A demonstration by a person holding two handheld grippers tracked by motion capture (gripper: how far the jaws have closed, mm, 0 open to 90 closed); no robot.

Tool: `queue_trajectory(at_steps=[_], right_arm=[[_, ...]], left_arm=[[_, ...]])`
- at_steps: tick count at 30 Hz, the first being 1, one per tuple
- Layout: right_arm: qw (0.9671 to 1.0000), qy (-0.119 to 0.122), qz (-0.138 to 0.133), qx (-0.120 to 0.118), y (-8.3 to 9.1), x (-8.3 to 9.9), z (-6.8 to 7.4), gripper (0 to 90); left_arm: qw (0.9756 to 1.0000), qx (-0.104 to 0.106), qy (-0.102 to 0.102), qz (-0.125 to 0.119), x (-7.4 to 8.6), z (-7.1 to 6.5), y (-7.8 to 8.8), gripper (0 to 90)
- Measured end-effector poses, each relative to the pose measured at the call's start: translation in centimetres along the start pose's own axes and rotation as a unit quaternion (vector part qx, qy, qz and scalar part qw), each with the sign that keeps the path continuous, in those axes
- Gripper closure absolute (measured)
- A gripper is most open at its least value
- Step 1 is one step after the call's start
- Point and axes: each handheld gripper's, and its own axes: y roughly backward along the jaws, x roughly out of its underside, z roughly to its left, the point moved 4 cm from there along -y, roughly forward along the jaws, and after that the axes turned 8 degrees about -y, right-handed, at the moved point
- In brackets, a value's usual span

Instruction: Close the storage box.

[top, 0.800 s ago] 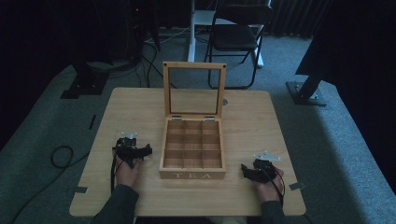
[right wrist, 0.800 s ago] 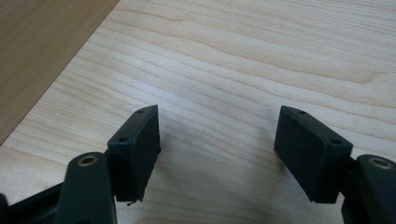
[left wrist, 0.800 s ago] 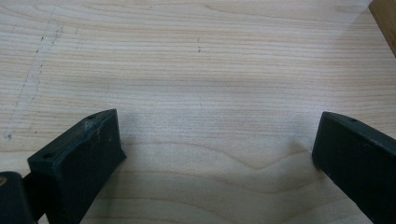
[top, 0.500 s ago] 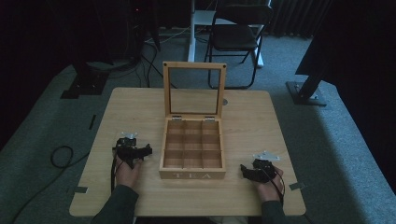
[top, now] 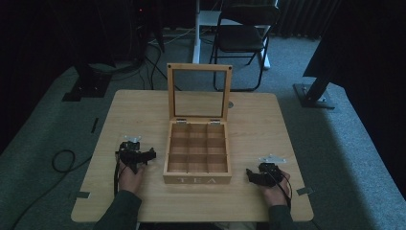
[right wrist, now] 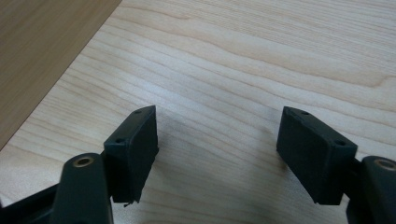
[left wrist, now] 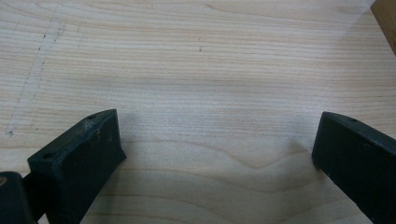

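A pale, square wooden desk [top: 143, 110] with rounded corners is seen from above, set on grey-green carpet [top: 344, 158] in a dim room. Beyond its far edge a black folding chair [top: 242, 36] and a white upright post [top: 196, 28] are placed; dark stand bases lie on the floor at far left [top: 88, 86] and far right [top: 313, 93], and a black cable [top: 62, 160] is looped on the carpet to the left. What fills the black background cannot be made out.

At the middle of the desk a light wooden tea box [top: 197, 155] lettered TEA on its near wall is set, its glass-paned lid [top: 198, 93] raised upright at the far side; the nine compartments appear empty.

The left claw [top: 149, 155] is held just left of the box, the right claw [top: 249, 173] near its near-right corner. Both are spread apart with only bare desk between the jaws, and the box is touched by neither.
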Motion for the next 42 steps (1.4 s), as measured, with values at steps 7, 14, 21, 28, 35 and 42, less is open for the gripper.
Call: queue_trajectory(at_steps=[7, 14, 21, 28, 35, 42], right_arm=[[0.9999, -0.006, -0.008, -0.011, 0.4, -1.2, 0.3, 29.2], [0.9997, 0.015, -0.013, -0.012, 0.6, -2.6, 0.8, 23.1], [0.9996, 0.019, -0.018, -0.009, 0.6, -4.2, 1.0, 21.3], [0.9991, 0.026, -0.032, -0.011, 0.9, -5.8, 0.9, 24.1], [0.9981, 0.022, -0.051, -0.028, 1.5, -7.6, 1.1, 26.8], [0.9967, 0.025, -0.062, -0.044, 1.7, -9.2, 1.3, 29.6]], left_arm=[[1.0, 0.0, 0.0, 0.0, 0.0, 0.0, 0.0, 1.6], [1.0, 0.001, 0.0, 0.0, 0.0, 0.0, 0.0, 1.6], [1.0, -0.002, 0.001, 0.0, 0.0, -0.1, 0.0, 1.6], [1.0, -0.003, 0.003, 0.0, 0.0, -0.2, 0.0, 1.6], [1.0, -0.003, 0.002, 0.001, 0.0, -0.1, 0.0, 1.6], [1.0, -0.003, 0.002, 0.001, 0.0, -0.1, 0.0, 1.6]])
